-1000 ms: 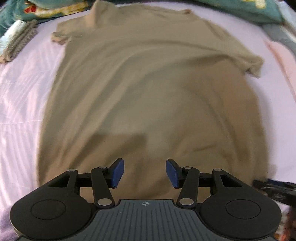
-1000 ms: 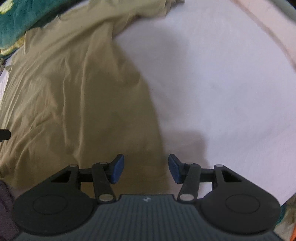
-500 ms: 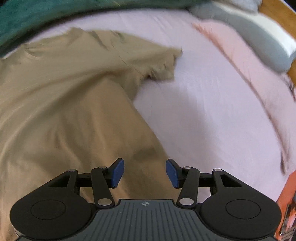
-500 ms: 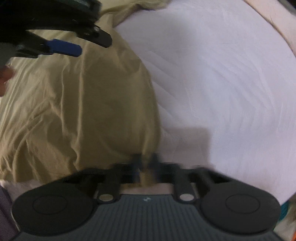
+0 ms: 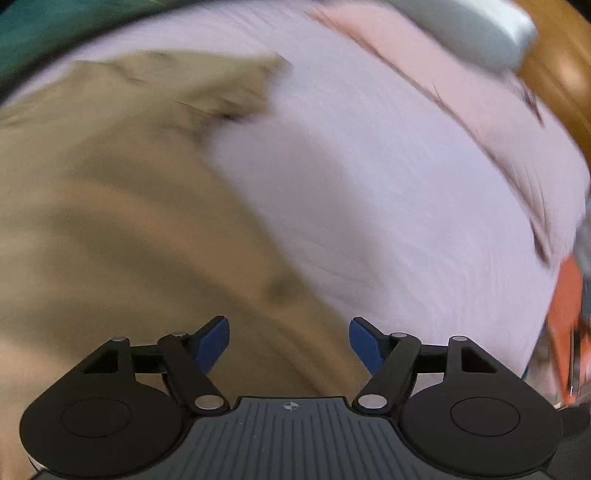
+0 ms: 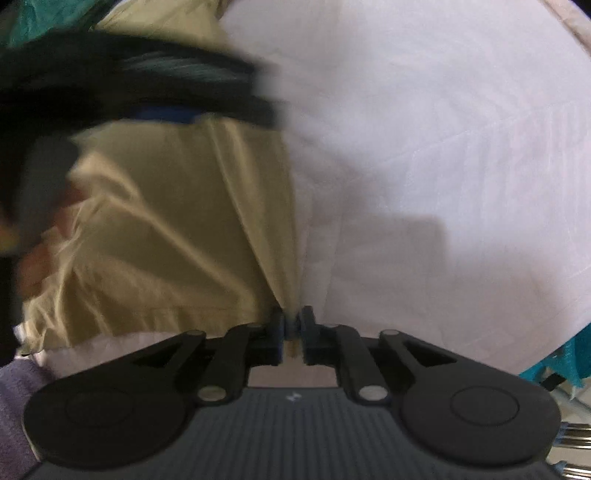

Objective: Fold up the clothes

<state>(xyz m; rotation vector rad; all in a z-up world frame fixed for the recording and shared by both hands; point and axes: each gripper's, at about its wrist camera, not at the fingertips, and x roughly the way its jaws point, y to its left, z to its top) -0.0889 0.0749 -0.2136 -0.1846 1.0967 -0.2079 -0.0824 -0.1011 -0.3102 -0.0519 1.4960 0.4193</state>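
A tan T-shirt [image 5: 122, 221] lies spread on a pale lilac bed sheet [image 5: 388, 192]; its right sleeve [image 5: 229, 92] points toward the top of the left wrist view. My left gripper [image 5: 289, 341] is open and empty, just above the shirt's right side edge. In the right wrist view the same shirt [image 6: 177, 229] fills the left half. My right gripper [image 6: 291, 332] is shut on the shirt's lower right hem corner, the cloth pulled taut into the jaws. The left gripper [image 6: 166, 114] shows blurred across the upper left of that view.
Teal bedding [image 5: 44, 33] lies beyond the shirt. A pink cloth [image 5: 424, 74] and a grey pillow [image 5: 472, 29] lie along the bed's right side by a wooden board [image 5: 561, 85]. An orange object [image 5: 565, 317] is at the right edge. The sheet [image 6: 424, 147] stretches right of the shirt.
My right gripper has shut on the shirt's hem corner. My left gripper has swung right from the shirt's middle to its right edge and opened wider.
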